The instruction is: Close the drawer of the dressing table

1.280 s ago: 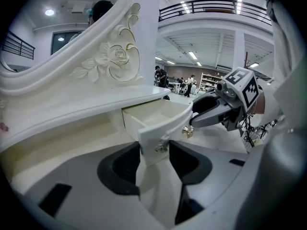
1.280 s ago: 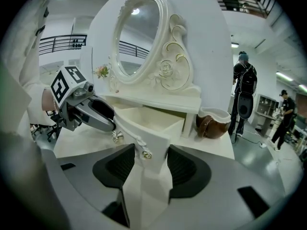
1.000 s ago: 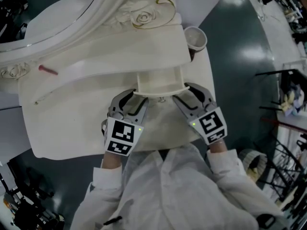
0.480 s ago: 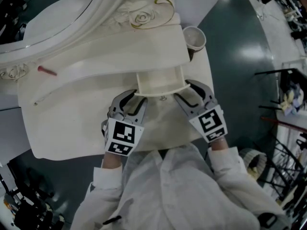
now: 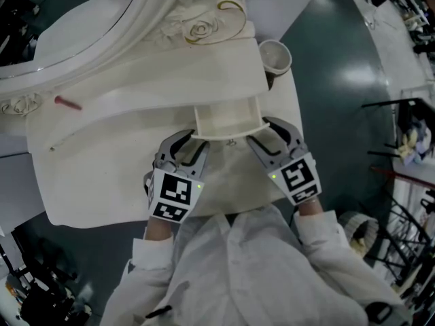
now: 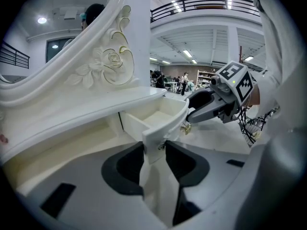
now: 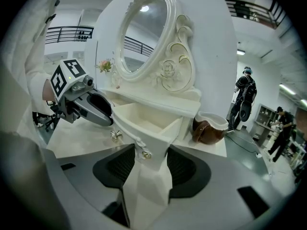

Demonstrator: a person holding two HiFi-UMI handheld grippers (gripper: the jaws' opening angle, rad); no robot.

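Note:
The white dressing table's small drawer [image 5: 228, 117] stands pulled out from under the shelf, and its inside [image 6: 158, 121] shows nothing. My left gripper [image 5: 192, 141] is at the drawer front's left corner. Its jaws have just been closing, and that corner sits between the dark pads [image 6: 128, 163], which touch it. My right gripper [image 5: 260, 130] holds the front's right corner [image 7: 152, 143] between its pads [image 7: 184, 166]. A small metal knob [image 7: 115, 135] hangs on the drawer front between the two grippers. Each gripper shows in the other's view: the right gripper [image 6: 192, 113] and the left gripper [image 7: 103, 113].
A brown-and-white cup [image 5: 275, 54] stands on the table right of the shelf, close to the drawer's right side. An oval mirror with a carved frame [image 7: 144, 32] rises behind. A thin red item [image 5: 68, 102] lies far left on the tabletop [image 5: 102, 175]. A person [image 7: 245, 102] stands far off.

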